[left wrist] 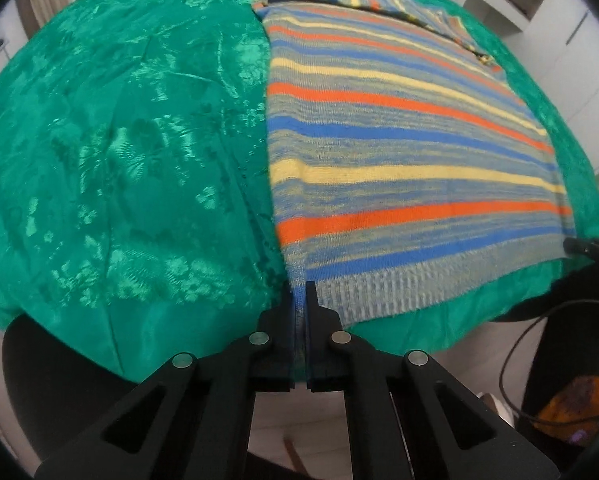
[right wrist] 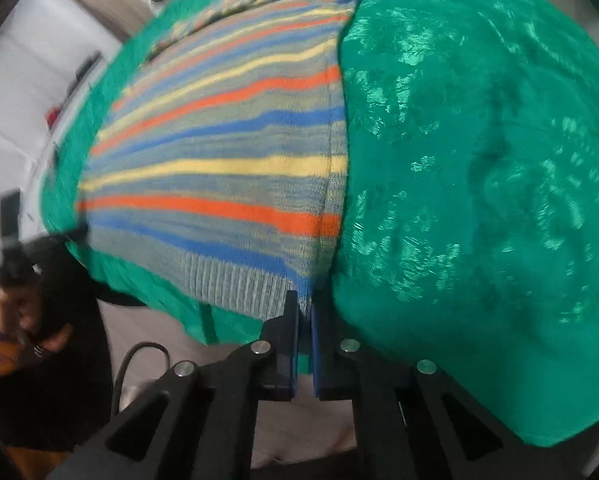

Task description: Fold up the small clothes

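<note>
**Two tongs pinch the sweater's hem corners**

Two sets of tongs are pressed together, each on a corner of the striped sweater [left wrist: 399, 152]. The sweater lies flat on a table draped in a shiny green cloth [left wrist: 119, 152] with a woven flower pattern; it sits toward the near edge of that table, its ribbed grey-blue hem [left wrist: 399, 284] running along the side closest to the cameras. Bands of orange, yellow, blue and mottled grey cross the knit from side to side. At the far end, the upper part of the garment is bunched or folded over on itself; the exact lay of the sleeves cannot be made out.

From the left wrist view, the left tongs [left wrist: 300, 288] grip the hem corner on the left side of the sweater, with a sliver of knit fabric showing between the closed black fingers. The right tongs [right wrist: 305, 300] hold the opposite hem corner in the same way, seen from the right wrist view, with blue-grey fabric caught between the fingers, where the sweater's side edge meets the bare green cloth. Both point steeply downward at the table edge.

In the right wrist view, blurred, a hand [right wrist: 27, 312] shows at the far left, wrapped around a dark handle. A black cable [left wrist: 515, 360] loops above the pale floor below the table edge.
</note>
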Available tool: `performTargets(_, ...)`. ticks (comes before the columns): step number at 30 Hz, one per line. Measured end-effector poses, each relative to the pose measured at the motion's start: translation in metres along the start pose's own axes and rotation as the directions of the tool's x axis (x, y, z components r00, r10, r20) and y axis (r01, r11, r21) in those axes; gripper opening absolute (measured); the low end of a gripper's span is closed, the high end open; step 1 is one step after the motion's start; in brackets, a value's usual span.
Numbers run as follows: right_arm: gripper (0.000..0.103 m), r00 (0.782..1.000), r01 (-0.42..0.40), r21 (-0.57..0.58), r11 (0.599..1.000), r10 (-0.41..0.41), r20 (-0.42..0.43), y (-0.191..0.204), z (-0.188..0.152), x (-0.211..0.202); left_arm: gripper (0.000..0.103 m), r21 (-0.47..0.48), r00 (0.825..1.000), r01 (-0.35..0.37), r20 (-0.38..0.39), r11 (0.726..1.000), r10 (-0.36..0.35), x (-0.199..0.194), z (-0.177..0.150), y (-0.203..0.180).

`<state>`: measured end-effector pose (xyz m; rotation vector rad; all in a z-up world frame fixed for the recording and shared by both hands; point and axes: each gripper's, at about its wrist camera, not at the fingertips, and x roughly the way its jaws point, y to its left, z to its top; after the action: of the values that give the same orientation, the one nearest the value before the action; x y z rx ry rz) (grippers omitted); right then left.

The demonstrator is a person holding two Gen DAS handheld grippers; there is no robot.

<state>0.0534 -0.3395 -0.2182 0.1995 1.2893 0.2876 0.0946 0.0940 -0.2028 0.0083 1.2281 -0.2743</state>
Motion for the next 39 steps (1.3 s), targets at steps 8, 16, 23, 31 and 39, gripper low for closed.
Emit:
performTargets(8, 0.005, 0.967, -0.175, 0.093, 0.98, 0.154, 0.202, -0.015, 0.048, -0.059, 0.0, -0.162, 0.957, 0.271, 0.151, 0.949, -0.247, -0.051, 0.052, 0.031)
performTargets(16, 0.005, 0.908, -0.14, 0.104, 0.985, 0.085, 0.411, -0.037, 0.19, -0.059, 0.0, -0.256, 0.918, 0.312, 0.329, 0.915, -0.221, -0.027, 0.209, 0.061)
performTargets(23, 0.005, 0.905, -0.109, 0.155, 0.982, 0.033, 0.424, -0.065, 0.328, -0.017, 0.0, -0.373, 0.941, 0.274, 0.294, 0.887, -0.167, 0.041, 0.328, 0.081)
performTargets(31, 0.019, 0.914, -0.103, 0.231, 0.968, 0.0, 0.407, -0.098, 0.388, 0.03, 0.03, -0.441, 0.979, 0.159, 0.189, 0.883, -0.082, 0.1, 0.382, 0.095)
performTargets(39, 0.03, 0.958, -0.171, 0.014, 0.985, 0.163, 0.238, -0.077, 0.378, 0.015, 0.072, -0.215, 0.951, 0.283, 0.192, 0.935, -0.243, 0.049, 0.354, 0.092)
